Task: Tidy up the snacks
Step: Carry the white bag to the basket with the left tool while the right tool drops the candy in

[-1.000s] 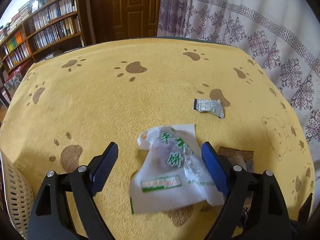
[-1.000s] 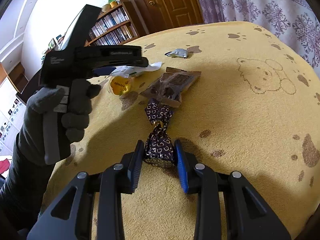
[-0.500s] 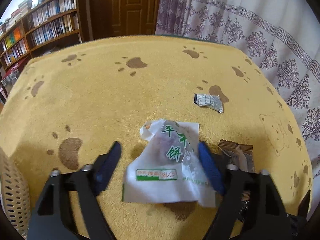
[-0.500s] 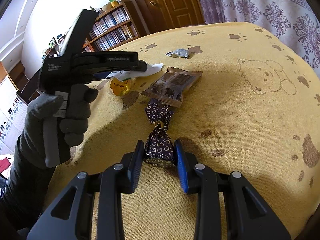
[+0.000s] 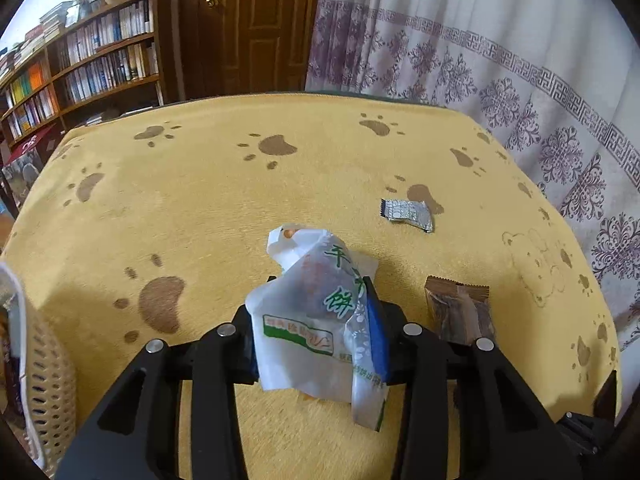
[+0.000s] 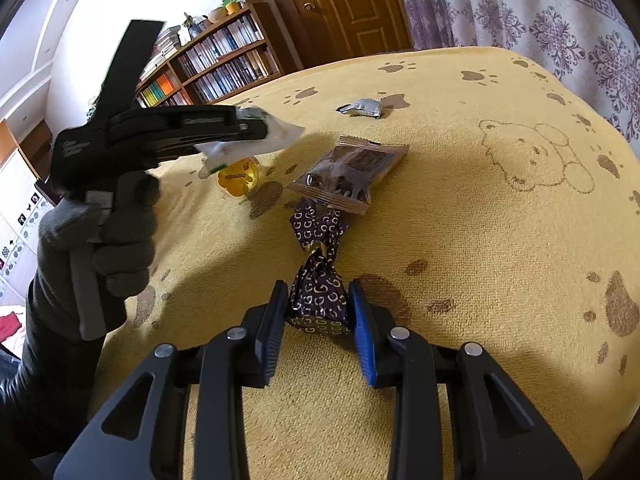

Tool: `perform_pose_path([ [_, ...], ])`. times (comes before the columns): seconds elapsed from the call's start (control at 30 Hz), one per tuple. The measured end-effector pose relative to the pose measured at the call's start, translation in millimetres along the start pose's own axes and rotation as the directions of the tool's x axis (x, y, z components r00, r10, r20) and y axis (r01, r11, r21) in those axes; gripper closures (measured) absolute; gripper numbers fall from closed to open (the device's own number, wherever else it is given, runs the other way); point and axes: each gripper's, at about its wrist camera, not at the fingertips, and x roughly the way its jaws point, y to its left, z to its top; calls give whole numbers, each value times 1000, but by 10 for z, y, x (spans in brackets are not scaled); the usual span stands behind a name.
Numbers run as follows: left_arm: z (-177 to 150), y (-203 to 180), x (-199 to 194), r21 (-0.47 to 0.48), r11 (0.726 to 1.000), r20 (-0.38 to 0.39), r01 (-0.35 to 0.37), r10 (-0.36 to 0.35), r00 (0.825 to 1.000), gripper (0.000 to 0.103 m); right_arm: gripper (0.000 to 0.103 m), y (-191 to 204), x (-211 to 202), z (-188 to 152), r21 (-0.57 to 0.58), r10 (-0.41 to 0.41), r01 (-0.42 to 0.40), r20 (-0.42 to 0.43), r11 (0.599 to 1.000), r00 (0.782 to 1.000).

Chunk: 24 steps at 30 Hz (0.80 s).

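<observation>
Left wrist view: left gripper [image 5: 320,312] clamps the white pastry packet [image 5: 316,312], lifted above the yellow cloth [image 5: 200,208]
Right gripper [image 6: 318,304] pinches the purple twist-wrapped candy [image 6: 318,300] on the cloth; brown snack packet [image 6: 350,176], yellow jelly cup [image 6: 240,176] and silver wrapper [image 6: 362,107] lie beyond, basket [image 5: 48,380] at left

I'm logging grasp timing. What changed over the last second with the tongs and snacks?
The left tongs closed from wide open onto the white pastry packet and lifted it off the yellow cloth. The right tongs stayed shut on the purple candy; the brown packet, foil wrapper and yellow jelly cup didn't move.
</observation>
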Motion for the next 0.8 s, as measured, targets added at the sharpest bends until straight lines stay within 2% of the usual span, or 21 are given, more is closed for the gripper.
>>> perform_pose_path([
  [0.17, -37, 113, -297, -15, 1000, 50, -2, 3, 999, 62, 71, -40, -15, 21, 85, 106, -104, -22, 991, 994],
  [0.4, -78, 329, -768, -48, 999, 125, -15, 21, 992, 62, 71, 195, -245, 109, 81, 192, -194, 30, 978, 981],
  [0.53, -91, 495, -1074, -84, 996, 185, -21, 37, 982, 62, 71, 302, -370, 192, 59, 204, -209, 76, 976, 976],
  [0.67, -146, 665, -1327, -118, 993, 229, -24, 51, 972, 62, 71, 388, -391, 228, 23, 135, -138, 104, 990, 985],
  [0.8, -215, 801, -1508, -146, 988, 258, -39, 76, 963, 62, 70, 355, -236, 185, 35, 116, -118, 53, 992, 992],
])
